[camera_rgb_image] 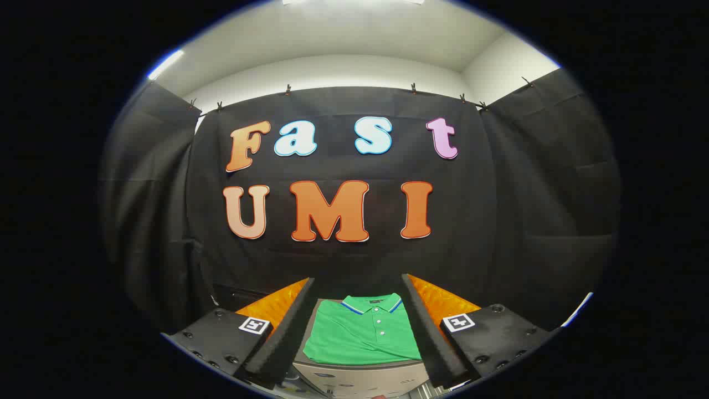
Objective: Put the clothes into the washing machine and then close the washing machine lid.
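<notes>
Well, the tool (357,327) hangs released, fingers spread wide, with the folded green polo shirt (363,338) low in the frame's centre between them on a pale surface; soft, light, floppy, probably best pinched at a folded edge

The claw (357,327) is held level, its two fingers spread wide apart and gripping nothing.

A recording booth, not a home; black cloth walls (526,210) (clipped along a line) under a white ceiling (343,39).
</notes>
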